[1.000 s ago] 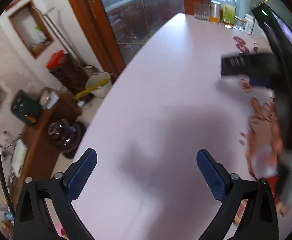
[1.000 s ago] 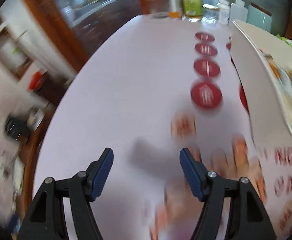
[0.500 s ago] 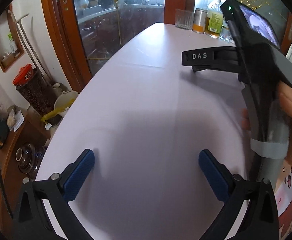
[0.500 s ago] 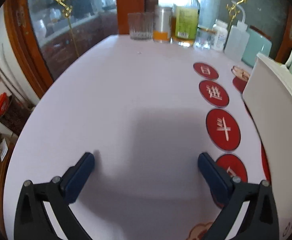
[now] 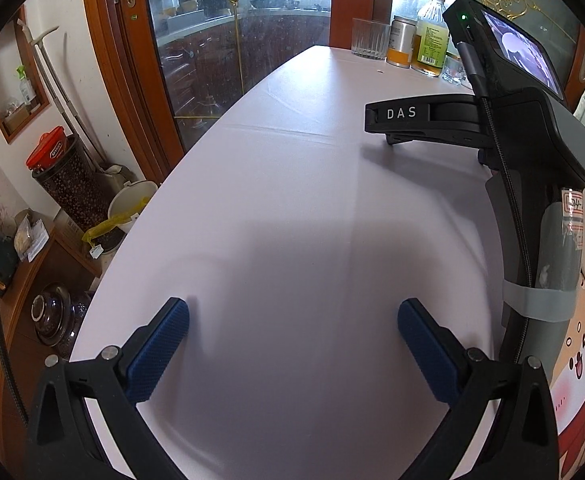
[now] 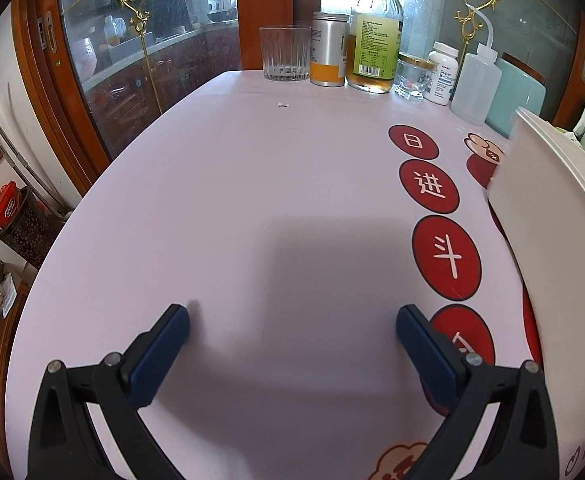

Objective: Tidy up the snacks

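No snack shows clearly in either view. My left gripper [image 5: 292, 312] is open, its blue pads [image 5: 160, 344] wide apart just above the bare pale tablecloth [image 5: 292, 184] with nothing between them. My right gripper [image 6: 292, 316] is also open and empty, low over the cloth beside a row of red printed circles [image 6: 446, 258]. In the left wrist view the right tool's grey taped handle [image 5: 556, 264] stands upright at the right, and its black arm marked DAS [image 5: 406, 114] reaches left. A white box [image 6: 552, 208] rises at the right edge; what it holds is hidden.
At the table's far end stand a ribbed glass [image 6: 285, 58], a metal can [image 6: 328, 50], a large bottle [image 6: 376, 36], a small jar [image 6: 412, 76], a pill bottle [image 6: 443, 74] and a squeeze bottle [image 6: 476, 86]. The table's left edge [image 5: 140, 216] drops to floor clutter.
Both views swung from blurred, higher looks to a steady, closer look at the table. The right jaws spread wider. The hand seen on the right tool's handle no longer shows.
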`<state>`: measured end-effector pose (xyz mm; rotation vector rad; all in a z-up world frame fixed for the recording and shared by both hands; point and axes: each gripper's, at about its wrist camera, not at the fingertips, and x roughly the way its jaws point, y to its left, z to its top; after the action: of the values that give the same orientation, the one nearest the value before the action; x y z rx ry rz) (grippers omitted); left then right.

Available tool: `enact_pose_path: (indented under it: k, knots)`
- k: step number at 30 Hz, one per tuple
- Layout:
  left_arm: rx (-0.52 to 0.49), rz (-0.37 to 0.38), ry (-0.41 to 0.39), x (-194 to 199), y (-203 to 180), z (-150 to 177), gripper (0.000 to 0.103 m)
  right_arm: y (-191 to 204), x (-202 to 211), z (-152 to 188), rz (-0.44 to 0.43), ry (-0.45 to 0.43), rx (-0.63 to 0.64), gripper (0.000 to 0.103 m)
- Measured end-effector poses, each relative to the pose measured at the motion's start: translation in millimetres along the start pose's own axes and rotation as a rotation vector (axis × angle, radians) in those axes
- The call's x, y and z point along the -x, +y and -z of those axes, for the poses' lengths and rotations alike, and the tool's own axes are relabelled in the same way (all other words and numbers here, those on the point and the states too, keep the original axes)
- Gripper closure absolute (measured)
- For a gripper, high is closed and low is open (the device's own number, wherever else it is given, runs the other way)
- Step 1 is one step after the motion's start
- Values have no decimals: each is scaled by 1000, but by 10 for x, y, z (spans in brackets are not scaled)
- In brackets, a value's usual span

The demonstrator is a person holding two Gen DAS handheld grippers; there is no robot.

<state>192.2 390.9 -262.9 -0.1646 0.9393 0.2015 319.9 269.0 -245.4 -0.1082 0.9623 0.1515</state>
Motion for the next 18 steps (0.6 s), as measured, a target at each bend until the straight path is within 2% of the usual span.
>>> enact_pose_path:
  k: [18]
  knots:
    - [1,1,0,23,-10,2,0,-1,-5,0,0,0,0,0]
